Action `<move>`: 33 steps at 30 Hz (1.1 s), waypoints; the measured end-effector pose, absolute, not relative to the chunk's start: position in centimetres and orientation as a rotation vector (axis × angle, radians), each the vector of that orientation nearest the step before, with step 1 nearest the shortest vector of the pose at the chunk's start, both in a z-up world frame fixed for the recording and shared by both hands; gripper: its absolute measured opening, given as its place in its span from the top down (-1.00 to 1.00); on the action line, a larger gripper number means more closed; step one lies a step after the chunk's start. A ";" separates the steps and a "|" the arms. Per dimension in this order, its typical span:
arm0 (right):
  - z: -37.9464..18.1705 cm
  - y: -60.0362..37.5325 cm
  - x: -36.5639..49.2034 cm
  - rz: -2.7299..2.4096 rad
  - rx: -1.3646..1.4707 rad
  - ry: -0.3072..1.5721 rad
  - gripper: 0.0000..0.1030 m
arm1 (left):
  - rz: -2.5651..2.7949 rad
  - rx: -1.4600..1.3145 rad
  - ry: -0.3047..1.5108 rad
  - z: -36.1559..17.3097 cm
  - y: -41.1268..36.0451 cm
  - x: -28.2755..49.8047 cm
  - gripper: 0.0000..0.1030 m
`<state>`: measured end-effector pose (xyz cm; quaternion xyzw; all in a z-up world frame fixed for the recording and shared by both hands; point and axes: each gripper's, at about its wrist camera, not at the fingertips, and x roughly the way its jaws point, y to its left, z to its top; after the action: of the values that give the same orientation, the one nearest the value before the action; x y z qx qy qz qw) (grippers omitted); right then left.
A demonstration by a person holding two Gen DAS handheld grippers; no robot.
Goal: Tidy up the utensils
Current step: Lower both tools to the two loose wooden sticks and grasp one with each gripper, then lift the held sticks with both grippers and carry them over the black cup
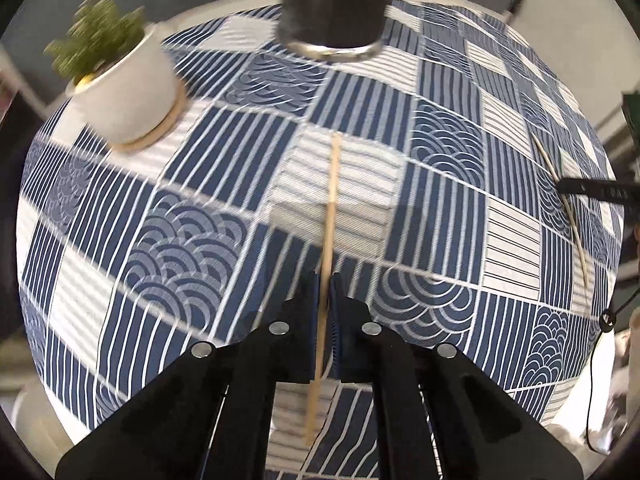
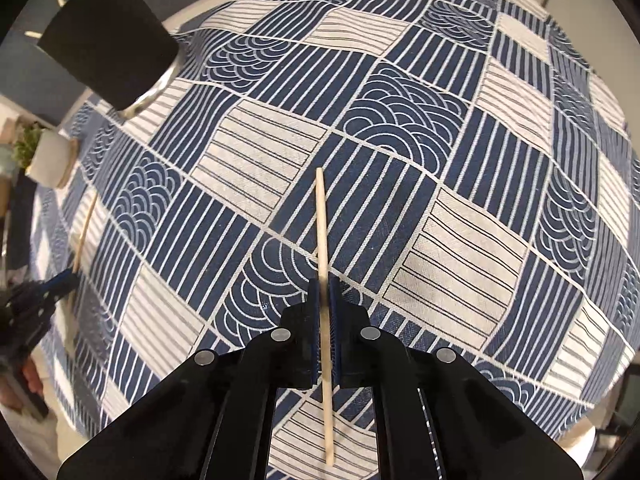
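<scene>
My left gripper (image 1: 325, 280) is shut on a wooden chopstick (image 1: 331, 208) that points forward above the cloth. A dark cylindrical utensil holder with a metal rim (image 1: 334, 8) stands straight ahead at the top of the left wrist view. My right gripper (image 2: 325, 284) is shut on a second wooden chopstick (image 2: 322, 220), held above the cloth. The holder (image 2: 108, 36) shows at the upper left of the right wrist view, with chopstick tips sticking out of it. The left gripper (image 2: 60, 282) with its chopstick (image 2: 86, 224) shows at the far left there. The right gripper's chopstick (image 1: 560, 196) shows at the right edge of the left wrist view.
A blue and white patterned tablecloth (image 1: 200, 240) covers the round table. A white pot with a green plant (image 1: 124, 92) stands on a wooden saucer at the left; it also shows in the right wrist view (image 2: 50, 160). The table edge curves close behind the holder.
</scene>
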<state>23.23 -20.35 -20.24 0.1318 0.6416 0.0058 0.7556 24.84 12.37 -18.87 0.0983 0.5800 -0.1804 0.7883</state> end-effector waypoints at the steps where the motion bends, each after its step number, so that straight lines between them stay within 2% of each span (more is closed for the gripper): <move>1: -20.3 -20.7 23.2 0.031 0.300 1.403 0.92 | -0.374 0.201 1.256 -18.8 12.7 24.7 0.86; 8: -20.0 -23.6 23.3 0.150 0.429 1.421 0.93 | -0.291 0.070 1.309 -18.8 14.8 23.6 0.87; 15: -20.2 -24.6 23.5 0.234 0.440 1.420 0.94 | -0.183 0.062 1.311 -18.7 14.6 21.2 0.87; 33: -19.9 -21.6 23.8 0.279 0.222 1.395 0.94 | -0.001 -0.086 1.232 -18.6 16.0 14.0 0.90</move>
<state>23.80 -21.56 -19.85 0.1017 0.6388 0.1277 0.7519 13.97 16.00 -18.57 -0.0402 0.5777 -0.0004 0.8152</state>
